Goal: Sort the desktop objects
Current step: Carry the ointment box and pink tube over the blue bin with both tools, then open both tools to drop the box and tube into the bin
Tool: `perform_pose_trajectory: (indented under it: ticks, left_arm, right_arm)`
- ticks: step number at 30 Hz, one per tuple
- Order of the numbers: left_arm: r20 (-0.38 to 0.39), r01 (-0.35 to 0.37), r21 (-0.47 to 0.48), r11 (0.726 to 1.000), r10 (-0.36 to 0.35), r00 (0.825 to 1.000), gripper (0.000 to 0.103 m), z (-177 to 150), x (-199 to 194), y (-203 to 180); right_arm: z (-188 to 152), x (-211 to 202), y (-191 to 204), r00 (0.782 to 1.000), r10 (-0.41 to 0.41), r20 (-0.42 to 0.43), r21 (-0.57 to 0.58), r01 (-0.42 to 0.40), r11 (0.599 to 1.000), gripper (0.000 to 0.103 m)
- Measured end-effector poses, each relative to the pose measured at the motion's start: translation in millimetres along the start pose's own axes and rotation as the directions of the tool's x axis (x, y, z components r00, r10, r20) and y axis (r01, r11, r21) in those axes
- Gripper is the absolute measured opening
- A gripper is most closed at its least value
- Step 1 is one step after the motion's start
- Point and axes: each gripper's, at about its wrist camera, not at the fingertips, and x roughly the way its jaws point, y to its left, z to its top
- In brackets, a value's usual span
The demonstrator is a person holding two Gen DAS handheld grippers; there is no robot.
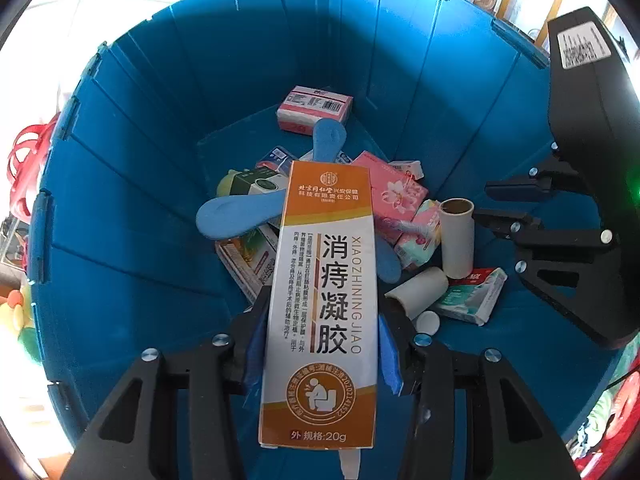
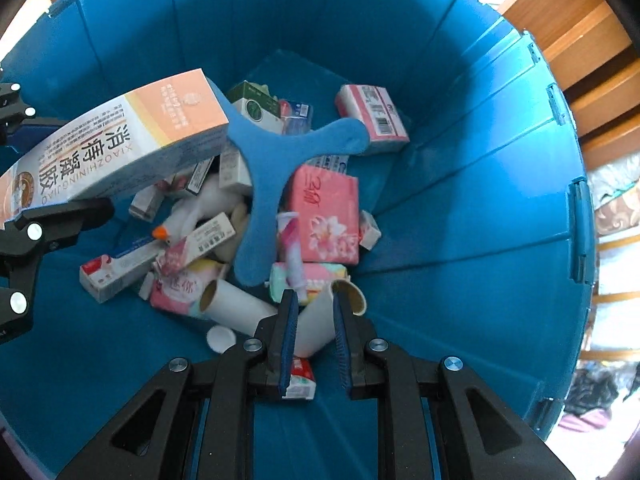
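Both grippers hang inside a deep blue bin (image 1: 120, 200), above a pile of sorted items. My left gripper (image 1: 326, 296) is shut on a long orange and white medicine box (image 1: 324, 280), its blue pads pressed on the two long sides. The right wrist view shows the same box (image 2: 120, 148) at the left, tilted over the pile. My right gripper (image 2: 314, 294) is shut on a white cardboard tube (image 2: 316, 328), which it squeezes flat. In the left wrist view this tube (image 1: 456, 240) stands upright at the right gripper's (image 1: 484, 202) fingertips.
On the bin floor lie a blue three-armed foam piece (image 2: 260, 168), a pink tissue pack (image 2: 326, 216), a pink box (image 2: 372, 116), a second cardboard tube (image 2: 236, 304), a white cap (image 2: 220, 338) and several small cartons. Wooden furniture (image 2: 580, 52) stands beyond the rim.
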Motion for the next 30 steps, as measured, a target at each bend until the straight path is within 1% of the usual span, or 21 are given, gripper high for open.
perform_pose_trajectory:
  ticks: [6,7,8,9,10,11,12,13,15,18,22,23,24,28,30]
  left_arm:
    - [-0.036,0.013,-0.011,1.0,-0.013,0.999,0.047,4,6,5]
    - [-0.039,0.015,-0.01,1.0,-0.015,0.999,0.05,4,6,4]
    - [-0.035,0.015,-0.007,1.0,-0.015,0.999,0.056,3,6,5]
    - [-0.027,0.012,-0.007,1.0,-0.012,1.0,0.059,3,4,5]
    - [-0.02,0.013,-0.005,1.0,-0.013,1.0,0.063,2,2,5]
    - [-0.014,0.016,-0.005,1.0,-0.016,1.0,0.065,2,1,6]
    - [-0.01,0.021,-0.003,1.0,-0.021,1.0,0.065,1,-2,6]
    - [-0.006,0.024,0.0,1.0,-0.024,1.0,0.065,1,-3,6]
    - [0.007,0.02,0.005,1.0,-0.02,1.0,0.065,-2,-8,6]
    - [0.026,0.017,0.008,1.0,-0.017,1.0,0.065,-4,-14,6]
    - [0.072,0.003,0.012,1.0,-0.004,0.997,0.065,-12,-28,8]
    - [0.09,-0.003,0.011,1.0,0.002,0.996,0.065,-14,-32,9]
    - [0.111,-0.005,0.014,1.0,0.004,0.994,0.065,-17,-37,11]
    - [0.203,-0.019,-0.027,0.999,0.024,0.979,0.065,-30,-60,24]
    - [0.243,-0.031,-0.054,0.998,0.043,0.969,0.066,-38,-69,31]
  right_arm:
    - [1,-1,4,1.0,-0.005,-0.001,-0.012,0.005,1.0,0.018]
    - [1,-2,4,1.0,-0.008,0.0,-0.012,0.008,1.0,0.019]
    - [1,-2,4,1.0,-0.005,0.0,-0.009,0.005,1.0,0.019]
    - [1,-3,4,1.0,-0.002,0.0,-0.007,0.002,1.0,0.02]
    - [1,-4,5,1.0,-0.002,0.0,-0.005,0.002,1.0,0.024]
    - [0,-5,5,1.0,-0.004,0.0,-0.005,0.004,1.0,0.028]
    - [0,-6,5,1.0,-0.005,0.002,-0.005,0.005,1.0,0.044]
    - [-1,-8,6,1.0,-0.01,0.007,-0.006,0.01,1.0,0.067]
    - [-2,-11,7,1.0,-0.023,0.02,-0.008,0.024,1.0,0.084]
    - [-3,-20,8,0.999,-0.024,0.042,0.001,0.024,1.0,0.086]
    - [-5,-31,11,0.996,-0.049,0.072,0.007,0.049,0.999,0.1]
    - [-7,-34,13,0.996,-0.048,0.079,0.007,0.048,0.999,0.101]
    - [-8,-37,14,0.995,-0.045,0.089,0.009,0.044,0.999,0.101]
    - [-14,-51,21,0.989,-0.032,0.143,0.033,0.027,0.999,0.103]
    - [-16,-60,25,0.983,-0.012,0.183,0.05,0.002,0.999,0.103]
